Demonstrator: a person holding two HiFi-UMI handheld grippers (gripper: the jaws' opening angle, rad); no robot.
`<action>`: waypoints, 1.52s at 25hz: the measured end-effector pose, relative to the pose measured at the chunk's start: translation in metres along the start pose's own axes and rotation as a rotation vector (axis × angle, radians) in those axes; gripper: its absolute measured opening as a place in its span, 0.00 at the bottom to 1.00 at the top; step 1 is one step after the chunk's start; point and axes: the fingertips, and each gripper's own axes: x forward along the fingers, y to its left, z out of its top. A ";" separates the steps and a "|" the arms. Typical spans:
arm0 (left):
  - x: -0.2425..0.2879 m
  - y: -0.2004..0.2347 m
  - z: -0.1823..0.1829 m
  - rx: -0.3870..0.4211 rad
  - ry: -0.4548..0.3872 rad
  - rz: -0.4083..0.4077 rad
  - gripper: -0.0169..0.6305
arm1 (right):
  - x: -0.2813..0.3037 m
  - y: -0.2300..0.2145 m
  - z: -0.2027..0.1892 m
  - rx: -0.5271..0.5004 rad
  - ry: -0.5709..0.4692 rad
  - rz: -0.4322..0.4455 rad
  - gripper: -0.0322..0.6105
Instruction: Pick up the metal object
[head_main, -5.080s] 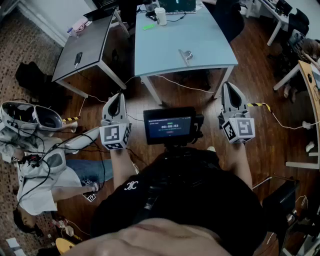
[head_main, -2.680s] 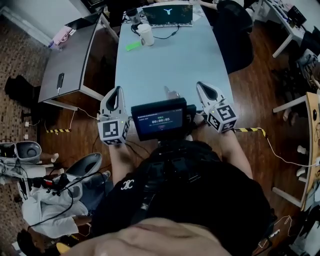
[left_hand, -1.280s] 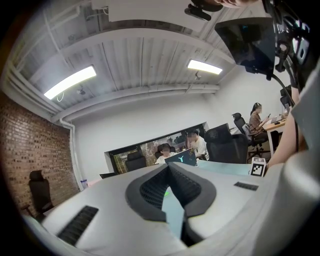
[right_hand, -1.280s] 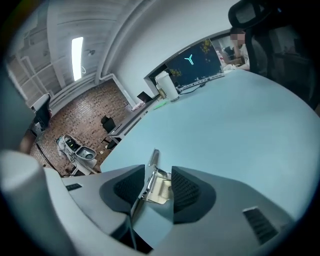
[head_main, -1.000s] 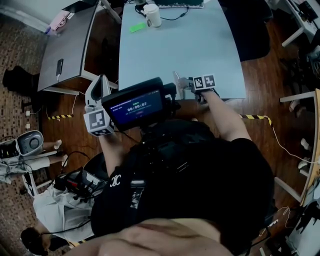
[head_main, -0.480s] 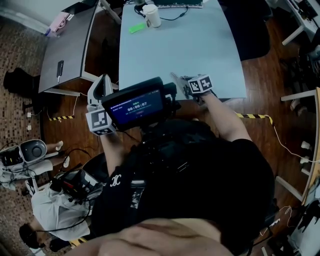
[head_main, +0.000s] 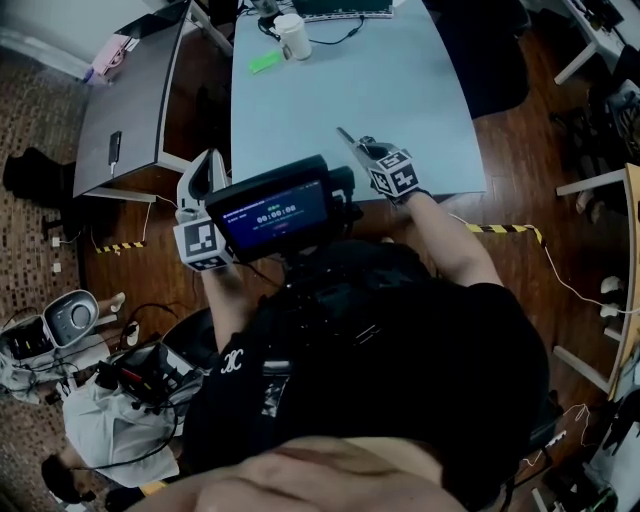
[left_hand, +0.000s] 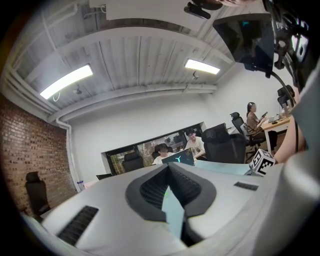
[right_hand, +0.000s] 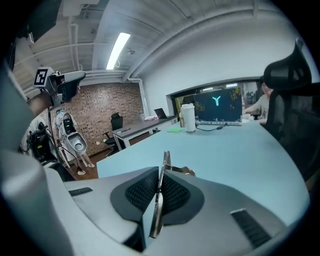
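The metal object (head_main: 348, 138) is a thin flat strip, seen edge-on in the right gripper view (right_hand: 161, 186). My right gripper (head_main: 366, 150) is shut on it, pads pressed on both faces, and holds it above the near edge of the light blue table (head_main: 400, 80). The strip's tip pokes out beyond the jaws (right_hand: 166, 159). My left gripper (head_main: 207, 163) hangs left of the table over the wooden floor. In the left gripper view its pads (left_hand: 150, 187) meet at the tips with nothing between them.
A white cup (head_main: 292, 37), a green item (head_main: 265, 62) and a laptop (head_main: 340, 8) stand at the table's far end. A grey desk (head_main: 130, 90) with a phone (head_main: 114, 146) is to the left. A small screen (head_main: 275, 212) sits between the grippers. People sit behind the laptop.
The right gripper's jaws closed on the metal strip at the table's near edge and carried it up and toward the far-left. The left gripper hardly moved.
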 end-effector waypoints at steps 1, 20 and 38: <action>0.003 -0.004 0.001 -0.001 -0.001 -0.005 0.04 | -0.005 -0.005 0.006 -0.007 -0.021 -0.021 0.04; 0.023 -0.019 -0.007 -0.035 -0.054 -0.102 0.04 | -0.206 -0.011 0.200 -0.235 -0.673 -0.422 0.04; 0.023 -0.077 0.015 -0.059 -0.074 -0.087 0.04 | -0.325 -0.003 0.202 -0.336 -0.771 -0.470 0.04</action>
